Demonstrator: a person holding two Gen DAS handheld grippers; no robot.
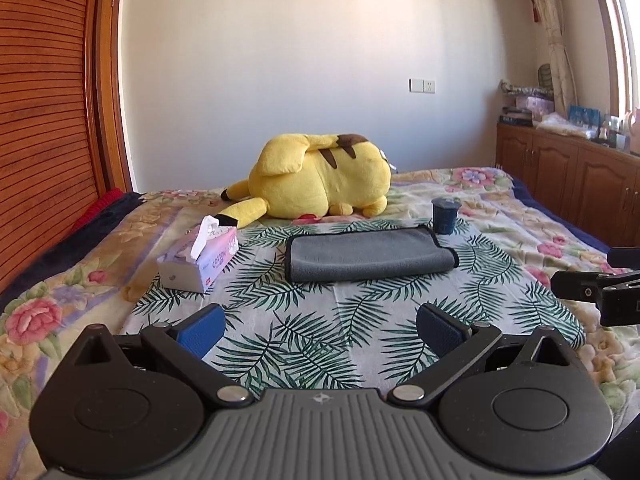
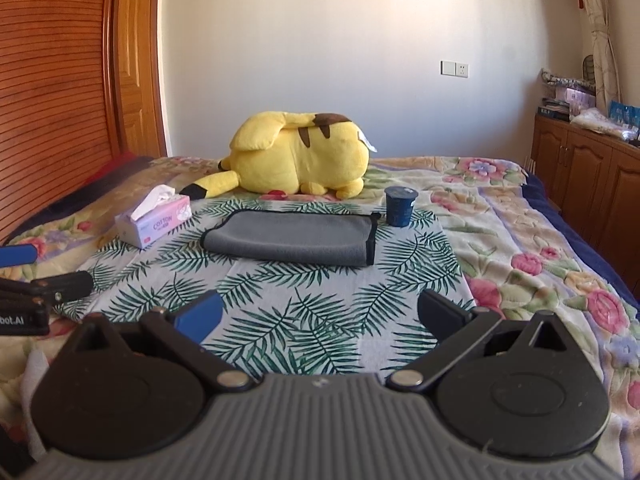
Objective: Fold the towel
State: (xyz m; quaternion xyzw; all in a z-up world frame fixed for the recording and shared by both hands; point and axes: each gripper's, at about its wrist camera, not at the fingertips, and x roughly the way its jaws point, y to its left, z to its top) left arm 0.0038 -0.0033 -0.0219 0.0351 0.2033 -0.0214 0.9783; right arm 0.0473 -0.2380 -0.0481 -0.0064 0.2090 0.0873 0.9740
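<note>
A grey towel (image 1: 366, 255) with a dark trim lies folded flat on a palm-leaf cloth (image 1: 316, 340) on the bed; it also shows in the right wrist view (image 2: 292, 238). My left gripper (image 1: 320, 330) is open and empty, held back from the towel over the near part of the cloth. My right gripper (image 2: 320, 316) is open and empty, also short of the towel. Part of the right gripper shows at the right edge of the left wrist view (image 1: 600, 286), and part of the left gripper at the left edge of the right wrist view (image 2: 36, 284).
A yellow plush toy (image 1: 320, 178) lies behind the towel. A tissue box (image 1: 200, 258) stands left of the towel and a dark blue cup (image 1: 445, 215) at its far right corner. A wooden wardrobe (image 1: 44, 120) is at the left, wooden cabinets (image 1: 568, 172) at the right.
</note>
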